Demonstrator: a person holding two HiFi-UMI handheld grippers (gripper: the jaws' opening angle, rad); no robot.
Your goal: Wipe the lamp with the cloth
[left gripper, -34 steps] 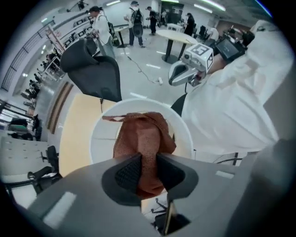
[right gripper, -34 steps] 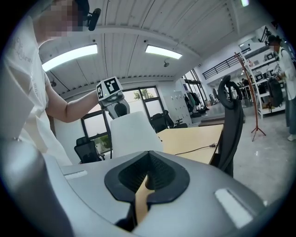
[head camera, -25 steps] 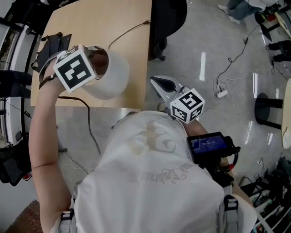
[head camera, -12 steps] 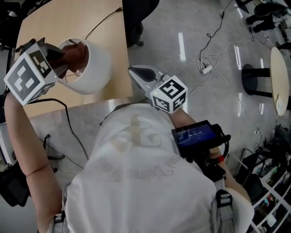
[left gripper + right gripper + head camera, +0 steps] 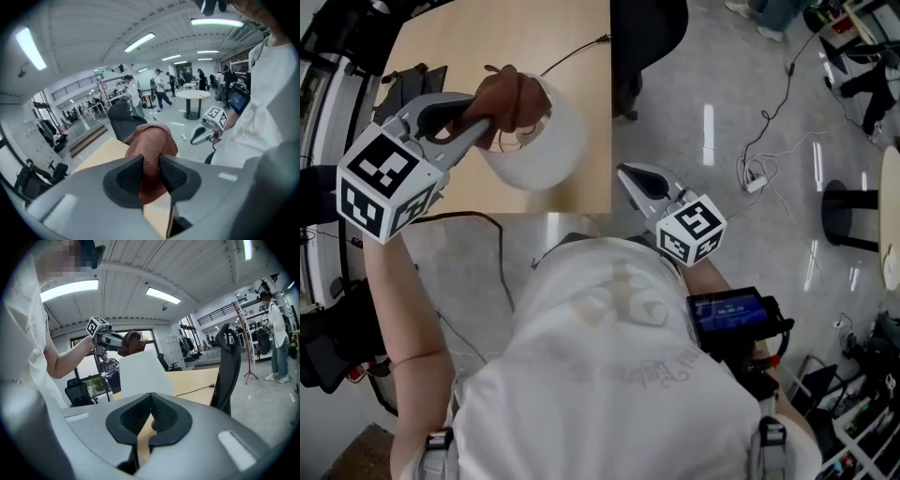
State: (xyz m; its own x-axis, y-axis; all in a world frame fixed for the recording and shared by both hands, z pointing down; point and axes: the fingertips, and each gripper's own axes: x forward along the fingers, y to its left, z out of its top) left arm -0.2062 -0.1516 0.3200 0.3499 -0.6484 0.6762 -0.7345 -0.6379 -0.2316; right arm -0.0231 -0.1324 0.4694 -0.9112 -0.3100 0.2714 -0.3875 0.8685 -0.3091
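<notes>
The lamp's white shade (image 5: 546,150) stands on the wooden table (image 5: 487,37); in the right gripper view the shade (image 5: 140,373) rises just beyond my jaws. A brown cloth (image 5: 511,98) lies bunched over the shade's far rim, and my left gripper (image 5: 487,117) is shut on it. In the left gripper view the cloth (image 5: 152,140) fills the gap between the pads of that gripper (image 5: 151,163). My right gripper (image 5: 630,173) hangs off the table's right edge, level, jaws together with nothing in them (image 5: 151,406). From there the left gripper (image 5: 110,339) and the cloth (image 5: 131,342) show above the shade.
A black cable (image 5: 572,56) runs across the table toward a black office chair (image 5: 647,37). A dark object (image 5: 417,84) lies at the table's left edge. Loose cables (image 5: 764,164) and a round table base (image 5: 853,211) sit on the grey floor at right.
The left gripper has risen and turned, bringing the cloth from inside the shade up onto its rim. The right gripper has shifted only a little.
</notes>
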